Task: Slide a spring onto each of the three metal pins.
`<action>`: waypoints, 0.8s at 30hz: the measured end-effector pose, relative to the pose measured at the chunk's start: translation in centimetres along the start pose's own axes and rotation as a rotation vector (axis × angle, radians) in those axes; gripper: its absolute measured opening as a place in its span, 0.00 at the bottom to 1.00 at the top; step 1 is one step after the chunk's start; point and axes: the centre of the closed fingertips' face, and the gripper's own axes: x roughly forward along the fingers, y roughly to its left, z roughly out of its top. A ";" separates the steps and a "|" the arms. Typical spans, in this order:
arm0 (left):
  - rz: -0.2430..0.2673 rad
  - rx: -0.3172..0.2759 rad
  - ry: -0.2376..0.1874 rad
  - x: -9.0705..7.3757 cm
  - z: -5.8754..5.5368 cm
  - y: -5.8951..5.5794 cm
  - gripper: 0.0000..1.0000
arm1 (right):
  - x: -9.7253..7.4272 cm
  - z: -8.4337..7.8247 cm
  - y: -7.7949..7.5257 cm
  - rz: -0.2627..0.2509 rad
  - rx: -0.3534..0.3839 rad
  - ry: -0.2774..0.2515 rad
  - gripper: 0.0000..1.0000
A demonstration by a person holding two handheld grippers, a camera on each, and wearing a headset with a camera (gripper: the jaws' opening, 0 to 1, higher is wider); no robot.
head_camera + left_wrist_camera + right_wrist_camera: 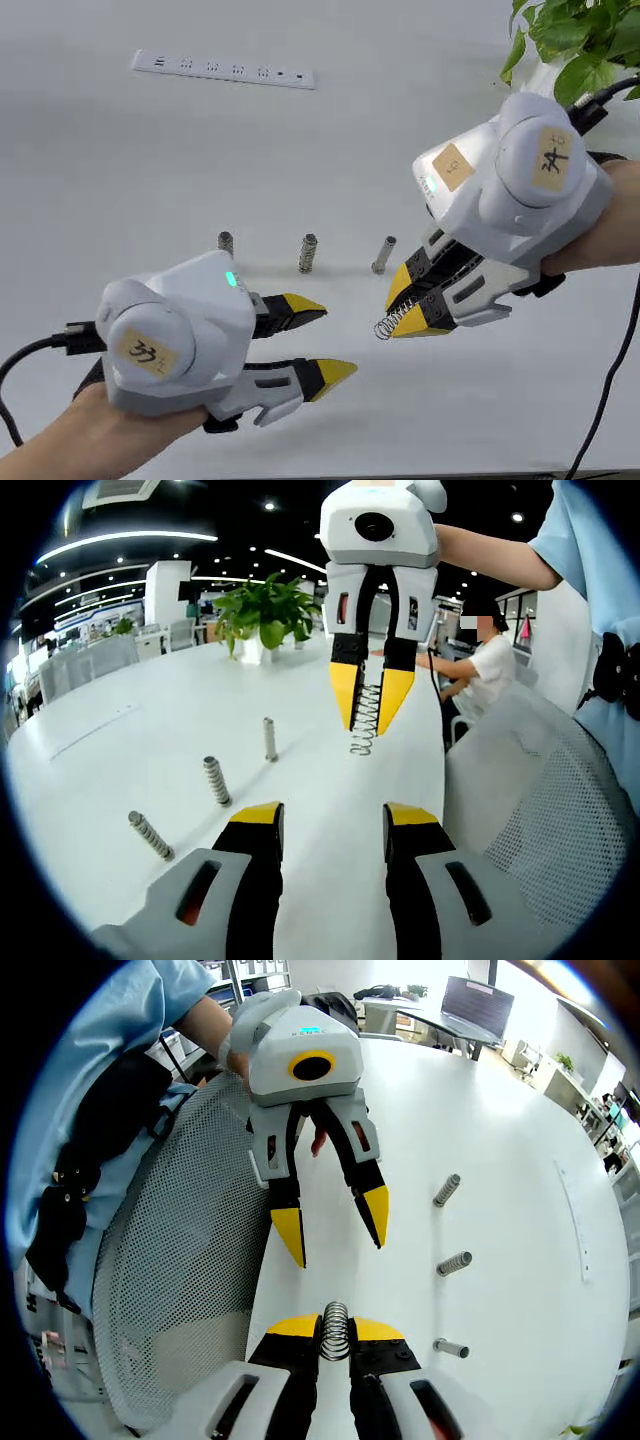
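**A:** What do we meet first, at the lower left of the head view?

**B:** Our left gripper (pixel 336 340), its yellow-tipped jaws spread apart and holding nothing, above the smooth white table (pixel 130 170).

**A:** And across the middle?

**B:** Three slim metal pins stand in a row. The left pin (pixel 226 242) and the middle pin (pixel 308 253) each wear a ribbed wire coil. The right pin (pixel 384 255) is a bare, smooth grey rod.

**A:** Where is the last spring?

**B:** Right of centre, our right gripper (pixel 394 319) pinches the spring (pixel 387 323) between its tips. The coil's long axis runs along the jaws and pokes out past them toward the lower left. The right pin sits just above those tips in the frame, near but apart, and far closer to this gripper than to our left one. We judge that the coil's open end must line up over the pin's top.
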 end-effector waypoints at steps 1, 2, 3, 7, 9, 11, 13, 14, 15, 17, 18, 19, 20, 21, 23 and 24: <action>0.010 -0.007 0.004 -0.3 -0.2 0.3 0.40 | 0.0 0.0 -0.1 -0.002 -0.001 0.001 0.07; 0.025 -0.018 0.011 -0.7 -0.5 0.7 0.42 | 0.0 -0.1 -0.2 -0.004 -0.003 0.002 0.07; 0.038 -0.025 0.020 -1.0 -0.8 1.0 0.45 | 0.0 0.0 -0.3 -0.004 -0.003 0.003 0.07; 0.086 -0.029 0.042 -2.5 -1.8 2.4 0.55 | 0.0 -0.5 -1.0 -0.008 -0.004 0.019 0.07; 0.104 -0.043 0.048 -3.3 -2.2 3.1 0.61 | 0.0 -0.7 -1.4 -0.011 -0.008 0.027 0.07; 0.129 -0.046 0.047 -3.8 -2.3 3.7 0.64 | -0.1 -0.8 -1.7 -0.016 -0.010 0.035 0.07; 0.150 -0.059 0.054 -4.3 -2.6 4.3 0.65 | -0.1 -0.9 -2.0 -0.024 -0.022 0.049 0.07; 0.161 -0.061 0.050 -4.5 -2.6 4.6 0.67 | -0.1 -1.0 -2.2 -0.026 -0.024 0.053 0.07; 0.164 -0.064 0.045 -4.7 -2.6 4.7 0.70 | -0.2 -0.9 -2.3 -0.027 -0.026 0.052 0.07; 0.186 -0.073 0.043 -5.1 -2.5 5.1 0.72 | -0.4 -0.9 -3.2 -0.030 -0.022 0.052 0.07; 0.193 -0.075 0.041 -5.2 -2.4 5.3 0.75 | -0.6 -0.9 -3.4 -0.033 -0.022 0.052 0.07; 0.206 -0.077 0.041 -5.4 -2.4 5.5 0.78 | -0.8 -1.0 -3.9 -0.033 -0.019 0.058 0.07; 0.218 -0.082 0.044 -5.5 -2.5 5.7 0.81 | -0.9 -1.0 -4.0 -0.027 -0.012 0.063 0.07; 0.235 -0.088 0.047 -5.6 -2.6 6.0 0.86 | -1.1 -1.0 -4.3 -0.028 -0.014 0.065 0.07; 0.258 -0.099 0.042 -5.9 -2.6 6.3 0.93 | -1.4 -1.2 -5.1 -0.038 -0.031 0.082 0.07; 0.274 -0.109 0.039 -6.1 -2.7 6.7 0.96 | -1.6 -1.2 -5.6 -0.043 -0.033 0.092 0.07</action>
